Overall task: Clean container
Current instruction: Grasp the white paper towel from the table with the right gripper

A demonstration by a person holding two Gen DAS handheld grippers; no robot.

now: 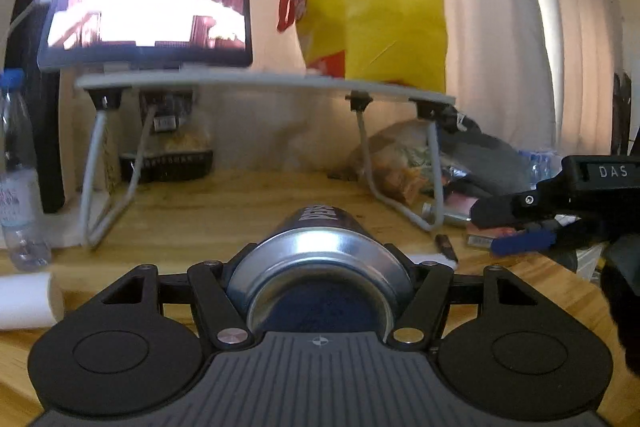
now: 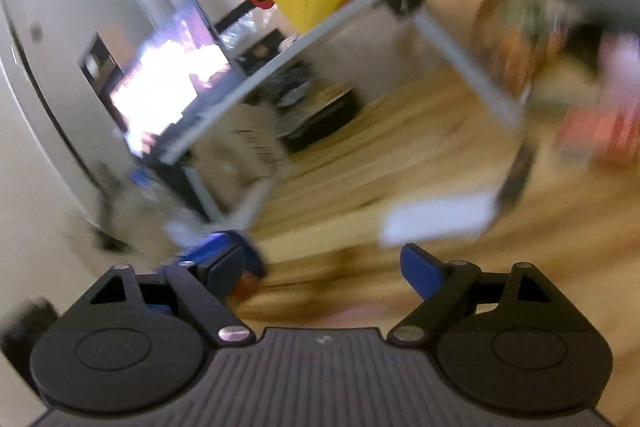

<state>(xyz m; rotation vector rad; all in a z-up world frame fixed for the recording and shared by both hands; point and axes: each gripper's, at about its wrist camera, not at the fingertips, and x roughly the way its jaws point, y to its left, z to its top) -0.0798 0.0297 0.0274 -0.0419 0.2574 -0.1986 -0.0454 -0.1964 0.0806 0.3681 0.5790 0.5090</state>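
The left gripper (image 1: 320, 267) is clamped on a can (image 1: 320, 267), held lying along the fingers with its concave base toward the camera above the wooden table (image 1: 200, 211); the right gripper (image 2: 324, 263) is spread wide, with nothing between its blue pads (image 2: 420, 271). The smooth round can could be rolled or slipped out of the clamp if tilted quickly, and leftover liquid spilled. "PEPSI" is partly read on the can, "DAS" on the right gripper's body.
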